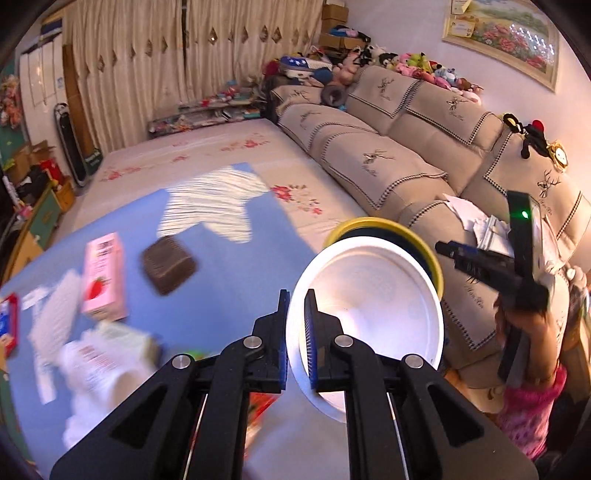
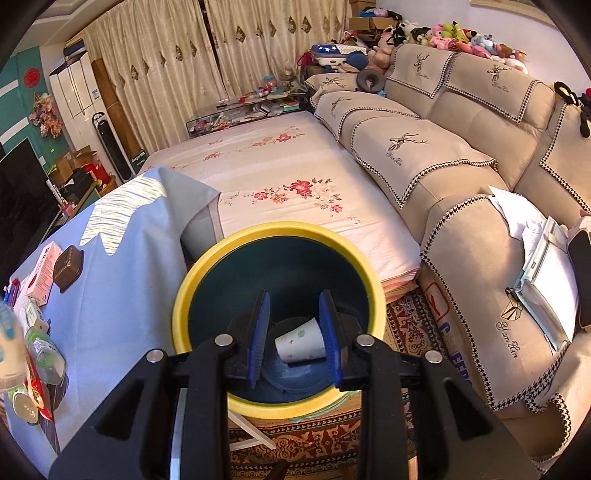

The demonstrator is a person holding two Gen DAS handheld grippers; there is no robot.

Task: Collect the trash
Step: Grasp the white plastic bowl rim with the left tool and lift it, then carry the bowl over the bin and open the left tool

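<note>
Left gripper (image 1: 297,325) is clamped on the rim of a white disposable bowl (image 1: 373,317), one blue-padded finger outside the wall and the other inside it, the bowl tipped so its open mouth faces the left wrist camera; behind the bowl's upper edge shows the yellow rim of the trash bin (image 1: 388,225). Right gripper (image 2: 294,336) hangs over that same bin (image 2: 221,254), its fingers spread apart with nothing between them, and through the gap a white paper cup (image 2: 301,341) with a faint green print lies on its side on the dark bin floor. In the left wrist view the right gripper (image 1: 448,249) appears at the far right, held up in the person's hand (image 1: 524,321), too small there to tell how its fingers stand. On the blue tablecloth (image 1: 240,266) to the left lie a pink strawberry carton (image 1: 103,277), a dark brown plastic tray (image 1: 168,264) just beside it, and nearer, blurred, a white wrapper with red print (image 1: 107,358). A beige sofa (image 2: 461,147) with deer-embroidered covers runs along the right, plush toys (image 2: 461,35) lined on its back, and a floral-printed mattress (image 2: 280,177) lies between table and sofa
</note>
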